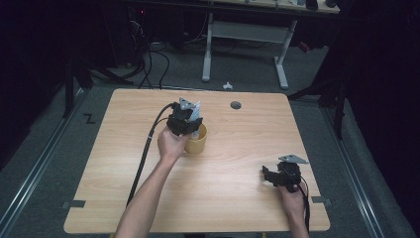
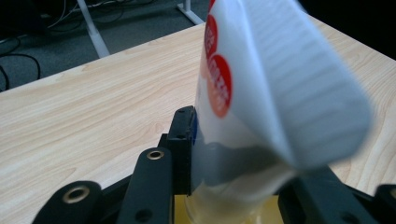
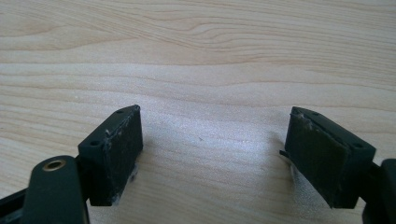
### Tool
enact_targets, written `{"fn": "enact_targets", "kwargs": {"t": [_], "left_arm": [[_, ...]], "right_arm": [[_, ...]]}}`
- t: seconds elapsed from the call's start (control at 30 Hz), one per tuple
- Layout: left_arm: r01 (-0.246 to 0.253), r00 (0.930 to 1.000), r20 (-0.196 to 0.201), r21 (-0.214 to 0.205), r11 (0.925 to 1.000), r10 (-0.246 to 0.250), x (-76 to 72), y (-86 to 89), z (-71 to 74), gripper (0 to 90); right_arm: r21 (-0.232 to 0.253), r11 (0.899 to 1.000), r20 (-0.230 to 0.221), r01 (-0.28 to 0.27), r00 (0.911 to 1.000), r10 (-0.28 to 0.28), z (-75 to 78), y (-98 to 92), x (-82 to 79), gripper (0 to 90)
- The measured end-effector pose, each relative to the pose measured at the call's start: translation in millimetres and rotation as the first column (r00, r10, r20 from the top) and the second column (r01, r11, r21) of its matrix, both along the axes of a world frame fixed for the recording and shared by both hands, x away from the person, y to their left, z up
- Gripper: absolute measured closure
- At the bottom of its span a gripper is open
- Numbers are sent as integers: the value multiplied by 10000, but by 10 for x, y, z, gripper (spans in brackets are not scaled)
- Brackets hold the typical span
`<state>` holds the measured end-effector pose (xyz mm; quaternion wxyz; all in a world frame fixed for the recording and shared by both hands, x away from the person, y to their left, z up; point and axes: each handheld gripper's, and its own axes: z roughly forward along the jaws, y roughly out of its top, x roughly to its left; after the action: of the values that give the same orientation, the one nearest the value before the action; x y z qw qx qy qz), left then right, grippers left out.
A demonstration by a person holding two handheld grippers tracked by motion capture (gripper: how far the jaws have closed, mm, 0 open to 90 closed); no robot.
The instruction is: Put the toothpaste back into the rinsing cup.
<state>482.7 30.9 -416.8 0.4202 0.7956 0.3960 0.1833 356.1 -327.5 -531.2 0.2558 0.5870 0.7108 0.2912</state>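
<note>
My left gripper [image 2: 233, 182] clamps a white squeeze tube [image 2: 275, 88] over the yellow cup [image 1: 196, 142]; my right gripper [image 3: 212, 158] gapes above the pale wooden table [image 3: 196, 56].

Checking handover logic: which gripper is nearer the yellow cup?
Left. The left gripper is directly over the yellow cup, shut on a white tube above it. The right gripper sits open, far off near the table's right edge.

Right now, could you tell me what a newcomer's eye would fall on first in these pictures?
Probably the yellow cup near the table's middle, with the left gripper shut on a white tube with red dots, held just above the cup. Next, the right gripper, open over bare wood near the table's right edge.
</note>
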Motion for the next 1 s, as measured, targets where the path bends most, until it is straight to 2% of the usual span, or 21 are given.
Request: {"fn": "enact_targets", "kwargs": {"t": [0.2, 0.4, 0.83, 1.0], "left_arm": [[-142, 9999, -92, -9, 9999, 142, 14, 4, -72, 660], [-136, 9998, -145, 241, 9996, 140, 10, -32, -131, 658], [-100, 9995, -285, 383, 9992, 111, 7, -50, -194, 656], [-13, 9993, -373, 807, 9967, 44, 9, -74, -245, 655]], "right_arm": [[2, 10000, -3, 1, 10000, -1, 0, 1, 0, 194], [11, 10000, -7, 8, 10000, -8, 1, 1, 0, 194], [18, 10000, -11, 14, 10000, -14, 1, 3, -1, 194], [17, 10000, -9, 17, 10000, -17, 1, 3, -1, 194]]}}
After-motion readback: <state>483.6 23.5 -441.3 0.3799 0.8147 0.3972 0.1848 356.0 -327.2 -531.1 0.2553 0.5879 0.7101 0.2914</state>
